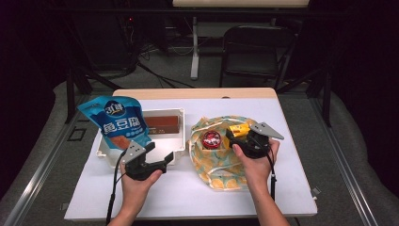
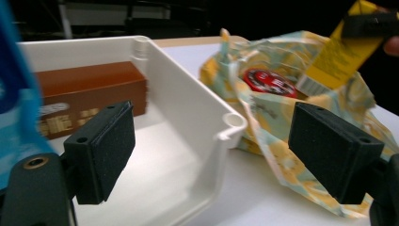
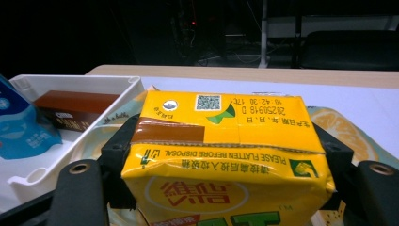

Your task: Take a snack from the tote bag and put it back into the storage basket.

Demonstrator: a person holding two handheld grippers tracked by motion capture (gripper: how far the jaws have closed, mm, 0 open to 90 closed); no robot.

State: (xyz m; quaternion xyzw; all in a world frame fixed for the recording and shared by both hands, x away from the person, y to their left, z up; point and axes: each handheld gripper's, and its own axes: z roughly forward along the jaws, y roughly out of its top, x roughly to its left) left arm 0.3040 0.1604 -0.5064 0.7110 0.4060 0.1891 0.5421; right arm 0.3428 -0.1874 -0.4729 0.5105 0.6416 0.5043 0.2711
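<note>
Yellow carton (image 3: 226,155) sits right against my right tool's camera, pinched across its sides between the two black jaws of my right tool (image 1: 241,134), top flap facing me. I grip it by the flat sides because they give the pads a square hold and keep it from twisting. In the high view it hangs just above the open mouth of the patterned bag (image 1: 221,160), beside the red-lidded can (image 1: 211,140) that lies inside; so I judge I am lifting it out toward the white bin (image 1: 176,113).

My left tool (image 1: 157,157) hovers at the bin's near right corner, jaws spread wide and holding nothing. I keep it there, I think, ready to steady the bag or bin.

Inside the bin a brown box (image 1: 162,124) lies along the far wall, and a blue pouch (image 1: 121,123) leans upright at the left end, leaving the near right part of the bin bare. That gap is where the carton would fit, well apart from the surface (image 1: 291,188) edge.
</note>
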